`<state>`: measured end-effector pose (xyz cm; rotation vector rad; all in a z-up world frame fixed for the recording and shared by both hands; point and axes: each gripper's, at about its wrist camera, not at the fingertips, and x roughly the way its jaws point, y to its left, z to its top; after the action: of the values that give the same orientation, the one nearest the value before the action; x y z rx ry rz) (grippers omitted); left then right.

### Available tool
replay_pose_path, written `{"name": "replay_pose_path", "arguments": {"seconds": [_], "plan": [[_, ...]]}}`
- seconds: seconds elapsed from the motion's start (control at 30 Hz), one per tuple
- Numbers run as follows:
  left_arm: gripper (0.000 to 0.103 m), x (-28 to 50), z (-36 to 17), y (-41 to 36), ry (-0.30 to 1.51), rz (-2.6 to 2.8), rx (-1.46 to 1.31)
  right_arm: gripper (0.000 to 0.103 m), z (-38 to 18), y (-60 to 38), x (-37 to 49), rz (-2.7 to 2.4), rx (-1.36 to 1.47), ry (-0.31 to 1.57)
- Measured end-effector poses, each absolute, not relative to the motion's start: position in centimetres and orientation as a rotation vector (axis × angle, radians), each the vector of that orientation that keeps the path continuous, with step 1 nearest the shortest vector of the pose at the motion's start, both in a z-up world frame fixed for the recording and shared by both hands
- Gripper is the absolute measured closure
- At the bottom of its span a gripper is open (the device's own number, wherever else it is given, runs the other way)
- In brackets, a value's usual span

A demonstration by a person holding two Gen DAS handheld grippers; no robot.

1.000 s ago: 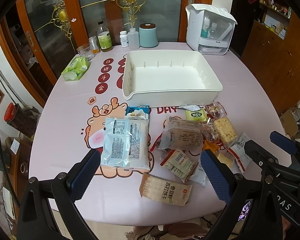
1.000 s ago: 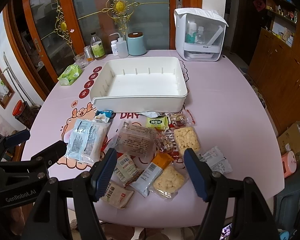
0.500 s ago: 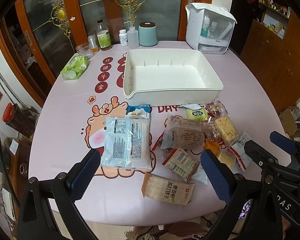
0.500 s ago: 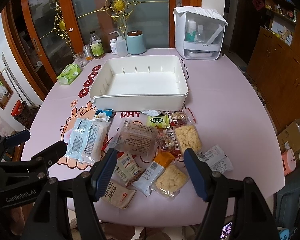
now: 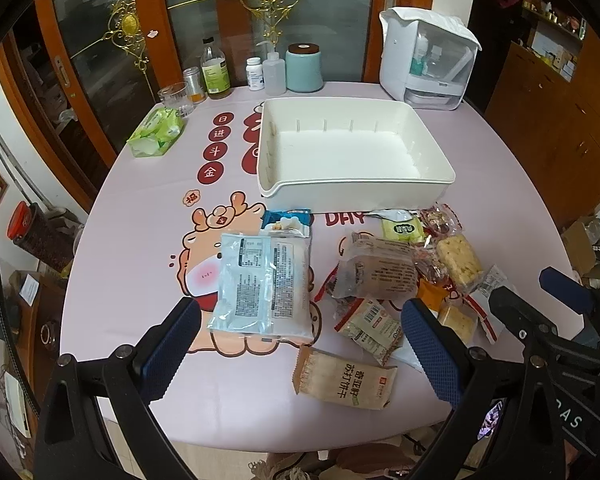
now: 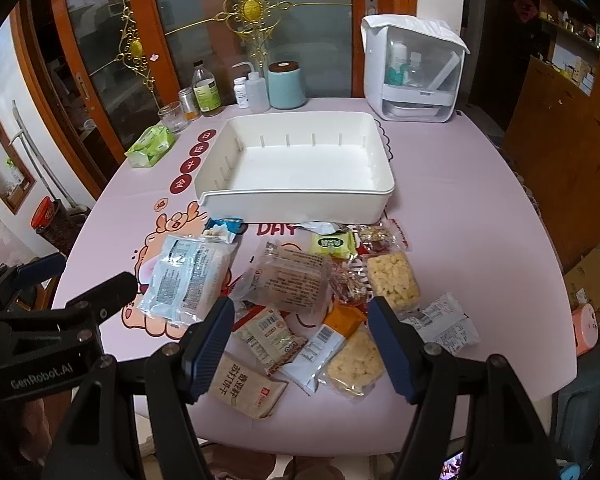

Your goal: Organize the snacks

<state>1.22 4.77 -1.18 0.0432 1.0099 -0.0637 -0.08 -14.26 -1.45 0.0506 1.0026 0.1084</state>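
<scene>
Above the snacks (image 6: 300,304), both claws gape wide; neither touches anything.

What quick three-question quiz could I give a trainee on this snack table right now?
1. True or false: the white bin already holds some snacks.
2. Multiple choice: the brown cracker packet lies (A) inside the bin, (B) at the table's near edge, closest to the tongs, (C) beside the green tissue pack.
3. Short answer: are the left tongs and right tongs gripping anything?

Key:
1. False; the bin is empty and all the snacks lie on the pink tablecloth in front of it.
2. B.
3. No; both stand open above the packets, holding nothing.
</scene>
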Motion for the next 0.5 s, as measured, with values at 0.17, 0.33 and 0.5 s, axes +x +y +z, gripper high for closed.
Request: {"name": "replay_pose_path", "arguments": {"seconds": [0.17,0.33,0.5], "plan": [[0.003,1.4,-0.8,5.3,0.989,-0.057,0.048,0.033,-1.3,-13.8,0.4,0.113,0.053,1.009],[0.003,1.6,-0.6,5.5,0.985,-0.053,0.058,0.033,-1.4,-13.4,0.6,0.113,0.055,1.014],[0.003,2.1,-0.6,6.3,0.994,-0.068,0.053,0.033,-1.3,-12.7,1.1,0.140,0.047,1.006]]}}
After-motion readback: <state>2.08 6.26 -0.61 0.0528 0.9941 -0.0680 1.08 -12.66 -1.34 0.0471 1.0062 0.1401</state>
